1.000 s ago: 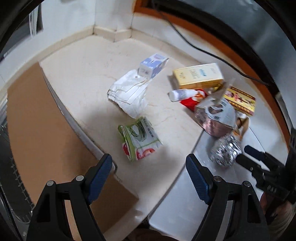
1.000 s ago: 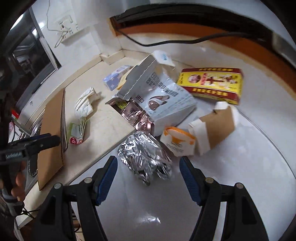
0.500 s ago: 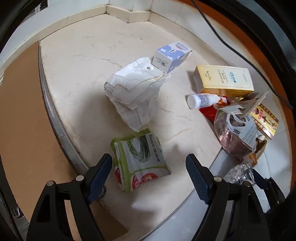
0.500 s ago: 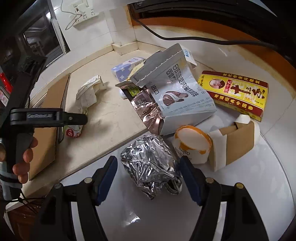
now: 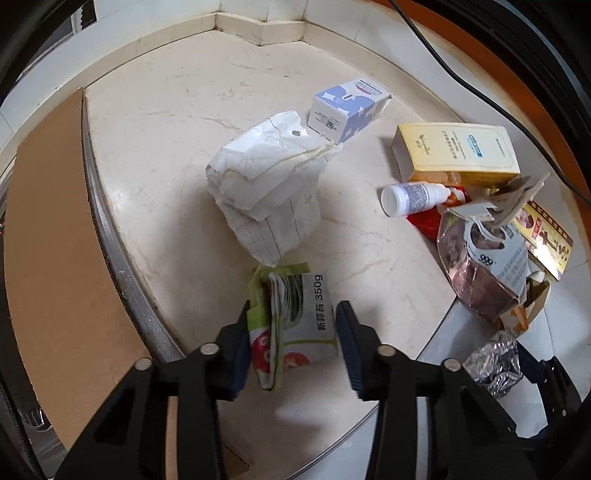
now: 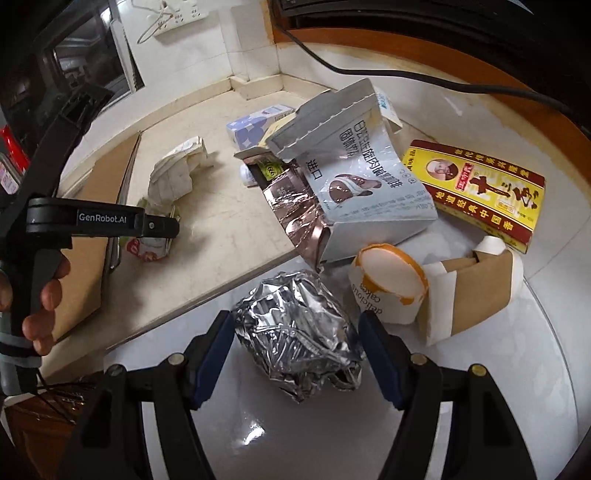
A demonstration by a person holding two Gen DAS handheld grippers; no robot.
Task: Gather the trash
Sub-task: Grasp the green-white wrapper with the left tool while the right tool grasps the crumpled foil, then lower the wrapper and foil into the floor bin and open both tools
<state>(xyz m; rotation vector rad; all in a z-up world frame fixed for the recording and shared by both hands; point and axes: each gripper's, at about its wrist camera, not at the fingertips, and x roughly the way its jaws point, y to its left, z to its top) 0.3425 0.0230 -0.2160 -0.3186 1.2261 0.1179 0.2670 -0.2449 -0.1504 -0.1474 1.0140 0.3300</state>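
Between blue pads, green-white packet (image 5: 291,325), apparently crumpled.

Place: a home kitchen corner.
Worktop: a cream marble-look counter (image 5: 177,122) with a low upstand running round the corner.
Walls: white tiles (image 6: 221,40), with a white socket plate (image 6: 173,16) and a plugged-in cable.
Window: a dark-framed window (image 6: 92,55) beside the counter.
Board: a brown board (image 5: 48,240) lying at the counter's edge.
Household litter: food packets and cartons, such as a yellow-and-red box (image 6: 476,190) and a crumpled foil ball (image 6: 299,328).
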